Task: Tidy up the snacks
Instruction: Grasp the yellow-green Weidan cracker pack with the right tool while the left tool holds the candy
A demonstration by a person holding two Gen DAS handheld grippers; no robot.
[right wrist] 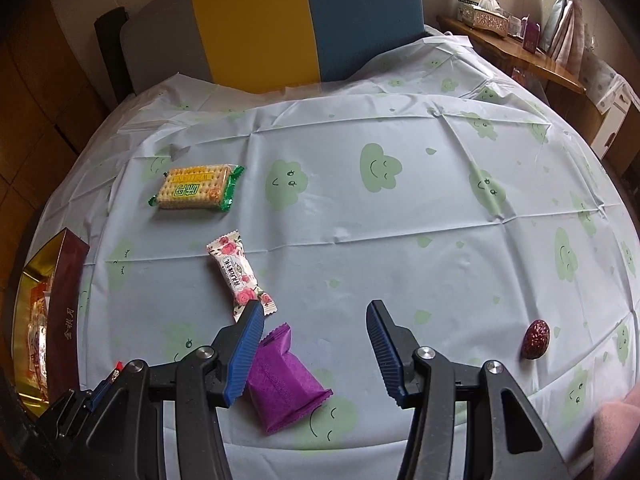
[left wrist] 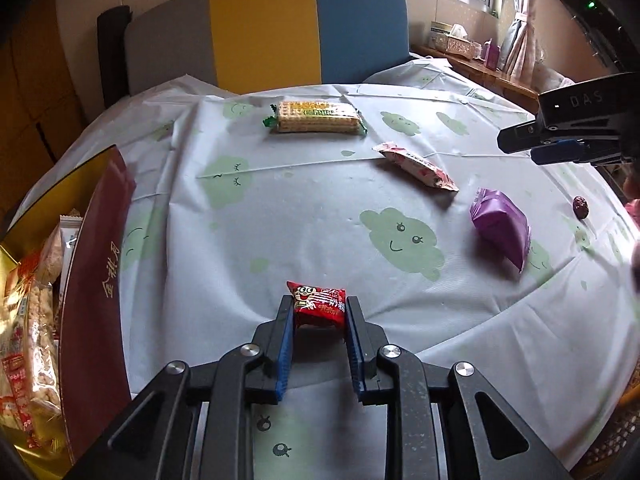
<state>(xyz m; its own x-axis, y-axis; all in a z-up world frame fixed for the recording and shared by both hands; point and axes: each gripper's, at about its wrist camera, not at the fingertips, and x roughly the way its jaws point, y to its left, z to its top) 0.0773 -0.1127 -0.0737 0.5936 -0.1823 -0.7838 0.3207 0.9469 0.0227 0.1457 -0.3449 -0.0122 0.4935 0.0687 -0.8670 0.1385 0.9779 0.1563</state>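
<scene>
cloud-print tablecloth point(left wrist: 304, 208) underneath; left gripper point(left wrist: 319, 309) clamped on red snack packet point(left wrist: 319, 305), gift box point(left wrist: 94, 280) just left; right gripper point(right wrist: 316, 320) half-spread, empty.

We see a pale blue tablecloth point(right wrist: 360, 240) printed with green smiling clouds. The small packet point(left wrist: 319, 306) is red with a cartoon face, the pillow pack point(right wrist: 282, 384) plain purple, the slim wrapper point(right wrist: 237, 270) white with pink roses, the cracker pack point(right wrist: 196, 191) yellow with green ends. The box point(left wrist: 94, 300) is maroon and gold.
</scene>
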